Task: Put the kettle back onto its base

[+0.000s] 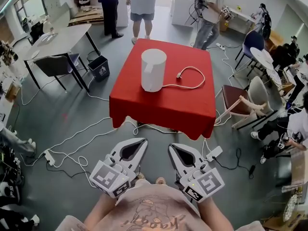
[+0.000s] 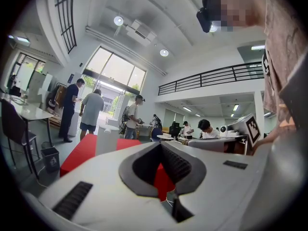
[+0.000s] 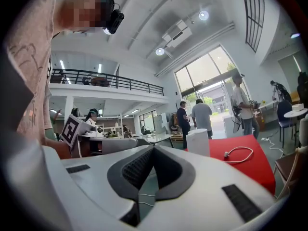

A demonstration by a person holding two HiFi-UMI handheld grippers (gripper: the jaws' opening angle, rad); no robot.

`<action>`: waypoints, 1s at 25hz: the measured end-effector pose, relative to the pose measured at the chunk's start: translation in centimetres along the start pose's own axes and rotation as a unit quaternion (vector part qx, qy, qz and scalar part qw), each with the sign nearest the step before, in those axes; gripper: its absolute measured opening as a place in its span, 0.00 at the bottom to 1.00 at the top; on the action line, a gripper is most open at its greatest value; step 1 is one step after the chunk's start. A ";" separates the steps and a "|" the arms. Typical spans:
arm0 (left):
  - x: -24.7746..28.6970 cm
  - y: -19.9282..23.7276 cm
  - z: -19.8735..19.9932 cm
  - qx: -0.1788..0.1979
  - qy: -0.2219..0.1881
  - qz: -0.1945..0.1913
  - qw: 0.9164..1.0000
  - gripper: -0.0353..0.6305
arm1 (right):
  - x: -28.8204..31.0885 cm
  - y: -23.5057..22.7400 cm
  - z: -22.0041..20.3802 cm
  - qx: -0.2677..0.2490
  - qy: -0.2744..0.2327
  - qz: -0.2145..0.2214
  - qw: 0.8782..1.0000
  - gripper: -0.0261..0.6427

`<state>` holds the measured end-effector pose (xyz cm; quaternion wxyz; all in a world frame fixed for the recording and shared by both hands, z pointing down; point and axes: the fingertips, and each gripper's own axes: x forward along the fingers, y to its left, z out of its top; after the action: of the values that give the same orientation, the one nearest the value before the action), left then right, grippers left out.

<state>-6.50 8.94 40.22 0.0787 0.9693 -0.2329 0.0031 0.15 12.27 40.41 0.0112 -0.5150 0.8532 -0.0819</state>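
Upright on the red desk (image 1: 163, 107), left of its middle: a white, plain-walled cylinder of a kettle (image 1: 153, 70), lid end up, nothing leaning on it. No handle or spout to be made out from here, and no separate base either; cannot tell whether one sits hidden under the foot. Looks hard-shelled and stiff, so no give under a squeeze, but the smooth wall reads as slippery and the body as wide for a single gripper. Weight open to guess: light if empty, bottom-heavy and sloshing if filled, so best kept vertical. Probably safest taken low and from both sides, pads pressing on opposite walls, or by a handle should one turn up on the far side. From the foot rightward, a white cable (image 1: 195, 83) running out and curling into a loop on the cloth, its loose plug end (image 1: 179, 74) lying near the kettle; soft, apt to drag or snag in a lift. Nearer the camera, off the desk's near edge and well apart from the kettle: left gripper (image 1: 143, 141) and right gripper (image 1: 172, 147), both pointing level toward the desk, both clenched tip to tip on nothing. Beyond, people (image 1: 142, 6) standing past the far side, chairs (image 1: 250, 97) to the right, white leads (image 1: 72, 143) across the grey floor (image 1: 72, 114).
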 end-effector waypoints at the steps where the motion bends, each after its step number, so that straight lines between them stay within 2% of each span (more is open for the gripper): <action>1: 0.0 -0.1 -0.1 0.000 0.001 0.000 1.000 0.03 | -0.1 0.0 -0.1 0.000 0.000 0.000 1.000 0.04; 25: -0.7 -0.3 -0.8 -0.004 0.005 -0.002 1.000 0.03 | 0.0 1.0 -0.7 -0.006 0.001 0.006 1.000 0.04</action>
<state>-6.94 9.68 40.95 0.0833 0.9694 -0.2308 0.0070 -0.78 12.81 41.00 0.0083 -0.5101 0.8566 -0.0773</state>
